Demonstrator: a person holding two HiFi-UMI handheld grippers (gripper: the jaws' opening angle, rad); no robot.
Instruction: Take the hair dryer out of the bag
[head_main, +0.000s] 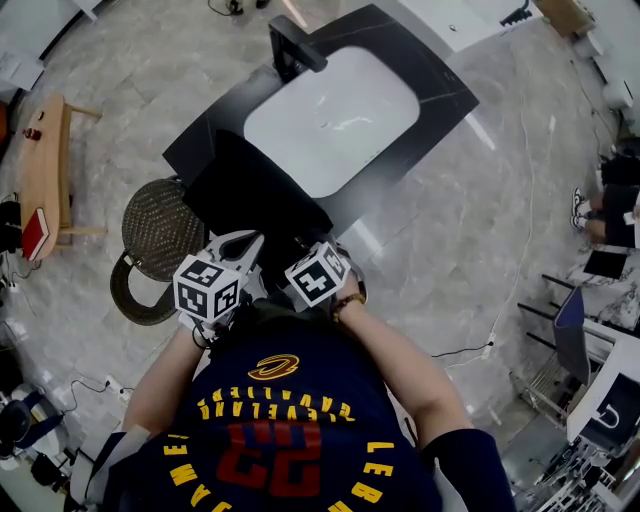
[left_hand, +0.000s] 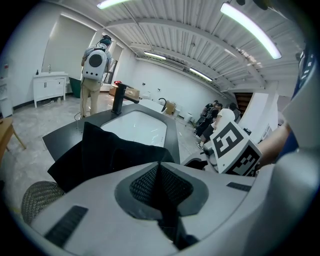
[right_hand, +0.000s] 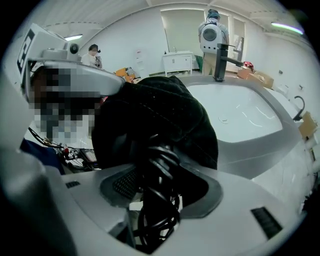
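Between the right gripper jaws, coiled cord runs upright.

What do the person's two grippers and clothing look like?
Both the left gripper and right gripper have light grey shells with dark textured pads inside. Each carries a white cube with black square markers. The person wears a navy jersey with yellow letters.

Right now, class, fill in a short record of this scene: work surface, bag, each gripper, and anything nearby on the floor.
Surface: black counter with white sink basin and black faucet
Bag: black fabric bag, on the counter's near edge
Left gripper: shut on the bag's fabric
Right gripper: shut on a coiled black cord, in front of the bag
Floor: woven basket, left of the counter
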